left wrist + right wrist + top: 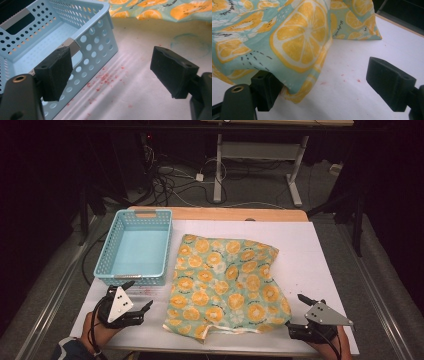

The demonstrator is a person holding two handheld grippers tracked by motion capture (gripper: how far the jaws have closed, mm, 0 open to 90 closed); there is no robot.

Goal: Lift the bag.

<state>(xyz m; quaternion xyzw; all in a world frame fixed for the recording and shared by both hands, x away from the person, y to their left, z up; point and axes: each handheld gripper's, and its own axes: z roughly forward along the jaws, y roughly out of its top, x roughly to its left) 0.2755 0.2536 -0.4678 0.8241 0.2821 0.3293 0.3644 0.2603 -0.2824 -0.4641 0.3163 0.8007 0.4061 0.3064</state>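
Note:
A teal cloth printed with orange slices (227, 282) lies rumpled and mostly spread in the middle of the white table cover (300, 250). My right gripper (295, 311) stands open at the cloth's near right corner. In the right gripper view that cloth (287, 37) drapes over the left jaw, and the other jaw stands apart over bare cover; the gripper (322, 70) is not closed on it. My left gripper (138, 295) is open just in front of a light blue perforated basket (110, 245). In the left gripper view the basket's corner (100, 37) sits behind the left jaw of the gripper (112, 53).
The basket is empty inside. Small red specks (105, 78) mark the cover near it. A wooden table edge (225, 213) runs along the back, with desk legs and cables on the floor beyond. Bare cover lies right of the cloth.

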